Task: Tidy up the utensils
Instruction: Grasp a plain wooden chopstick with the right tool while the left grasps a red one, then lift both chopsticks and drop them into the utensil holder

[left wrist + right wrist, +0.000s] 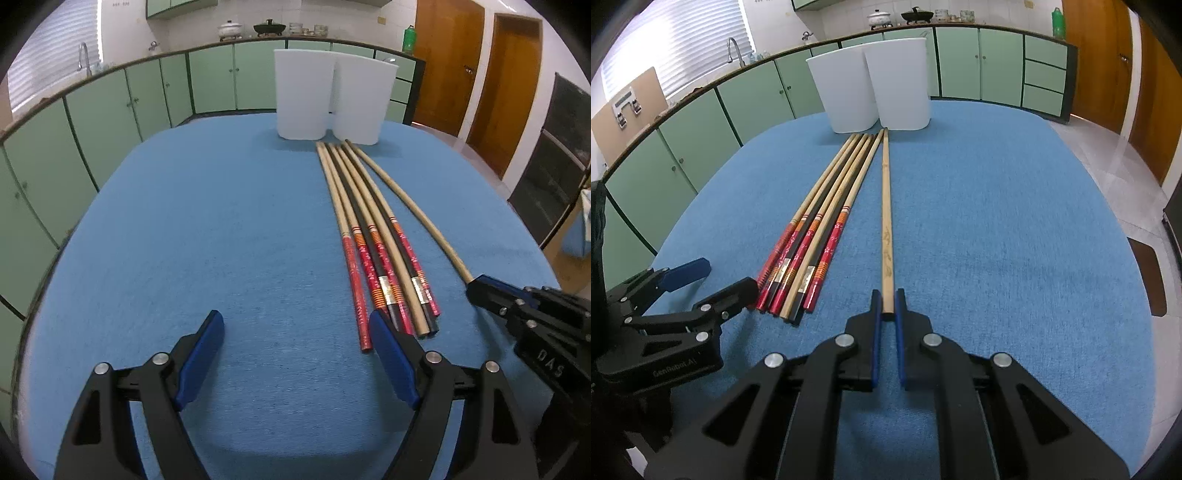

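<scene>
Chopsticks [820,225] lie bunched on the blue worktop [997,221], tips toward two white containers [871,85] standing side by side and touching at the far edge; their insides cannot be seen. One plain chopstick [886,221] lies apart to the right, its near end clamped in the right tongs [887,299]. The left tongs [297,332] gape, holding nothing, near the bunch's near ends.

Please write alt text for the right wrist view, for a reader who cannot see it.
The right gripper is shut on the near end of a plain wooden chopstick on a blue tablecloth. Left lie red-handled chopsticks; behind stand two white plastic containers.
</scene>
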Demonstrator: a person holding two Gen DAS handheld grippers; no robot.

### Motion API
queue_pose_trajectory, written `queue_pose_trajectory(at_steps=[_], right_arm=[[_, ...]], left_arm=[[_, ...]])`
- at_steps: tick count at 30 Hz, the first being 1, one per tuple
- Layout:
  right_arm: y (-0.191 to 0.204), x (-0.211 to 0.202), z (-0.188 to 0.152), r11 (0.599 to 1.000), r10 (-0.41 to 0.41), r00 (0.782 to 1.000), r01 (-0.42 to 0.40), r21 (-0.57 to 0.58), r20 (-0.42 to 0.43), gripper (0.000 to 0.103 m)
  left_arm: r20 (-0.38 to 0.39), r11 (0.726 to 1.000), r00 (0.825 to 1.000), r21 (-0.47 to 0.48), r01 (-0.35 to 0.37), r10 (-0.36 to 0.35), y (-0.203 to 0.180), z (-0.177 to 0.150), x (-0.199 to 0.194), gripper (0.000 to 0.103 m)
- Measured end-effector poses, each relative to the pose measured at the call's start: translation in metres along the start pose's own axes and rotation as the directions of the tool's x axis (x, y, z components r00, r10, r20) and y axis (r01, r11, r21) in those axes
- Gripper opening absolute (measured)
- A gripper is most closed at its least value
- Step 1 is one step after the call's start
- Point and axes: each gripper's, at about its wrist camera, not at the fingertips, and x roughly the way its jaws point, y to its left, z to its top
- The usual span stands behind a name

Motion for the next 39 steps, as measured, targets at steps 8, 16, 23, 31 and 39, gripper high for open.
queue_pose_trajectory(at_steps=[8,16,23,31,39], right_arm=[[0.000,0.001,0.001,1.000,-0.006,1.000,0.006,-0.012,-0.002,0.009],[-0.001,0.002,0.001,1.000,-0.002,1.000,0.002,-0.009,-0.009,0.009],[-0.003,0.002,0.001,1.000,0.002,1.000,-0.002,0.000,-0.004,0.006],[-0.001,-0.016,0.000,1.000,-0.003,0.997,0.004,-0.016,0.077,0.006],[-0.002,-0.065,0.029,1.000,0.011,0.976,-0.005,-0.028,0.218,0.006]], left_arm=[[0.001,0.999,1.000,0.033,-0.023,0.023,-0.005,-0.001,-0.002,0.079],[0.005,0.999,1.000,0.053,0.011,-0.012,-0.010,-0.001,-0.002,0.044],[0.010,0.995,0.999,0.085,0.048,-0.049,-0.021,-0.002,-0.003,0.010],[0.031,0.997,0.998,0.059,0.055,-0.057,-0.016,0.000,-0.010,0.006],[0.171,0.998,0.984,0.044,0.034,-0.041,-0.005,0.026,-0.060,0.006]])
